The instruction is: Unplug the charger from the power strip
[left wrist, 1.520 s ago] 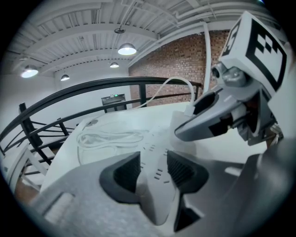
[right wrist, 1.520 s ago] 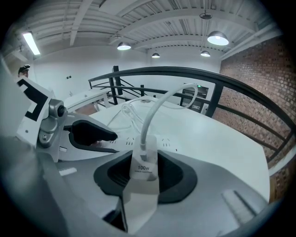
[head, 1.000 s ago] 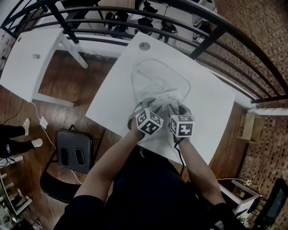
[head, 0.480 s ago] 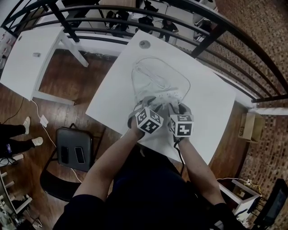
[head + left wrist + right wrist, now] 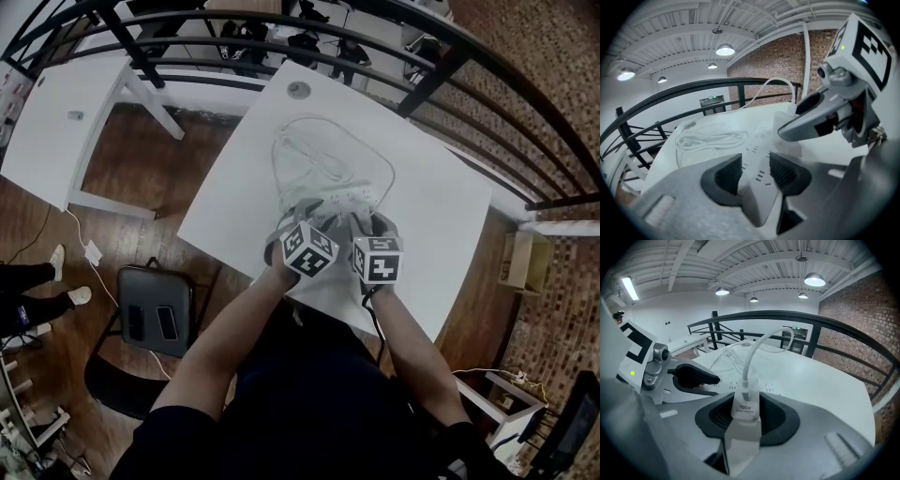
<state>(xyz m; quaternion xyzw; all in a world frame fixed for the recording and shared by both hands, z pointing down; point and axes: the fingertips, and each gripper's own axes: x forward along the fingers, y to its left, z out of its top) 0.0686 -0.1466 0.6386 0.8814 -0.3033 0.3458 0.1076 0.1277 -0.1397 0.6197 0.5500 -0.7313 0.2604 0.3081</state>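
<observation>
On the white table (image 5: 441, 211) lies a white power strip (image 5: 345, 201) (image 5: 761, 140), with a loop of white cable (image 5: 319, 155) beyond it. My left gripper (image 5: 314, 221) (image 5: 754, 171) is shut on the strip's near end, a pad on each side. My right gripper (image 5: 371, 225) (image 5: 746, 417) is shut on the white charger (image 5: 745, 407), whose cable (image 5: 753, 352) arches up and away. The charger (image 5: 785, 121) stands at the strip's far part. Its prongs are hidden. The two grippers sit side by side.
A black railing (image 5: 281, 47) curves round the table's far side. A second white table (image 5: 66, 122) is at the left, with a dark chair (image 5: 155, 323) near it and a person's feet (image 5: 42, 281) at the left edge. A round grommet (image 5: 298, 91) sits at the table's far corner.
</observation>
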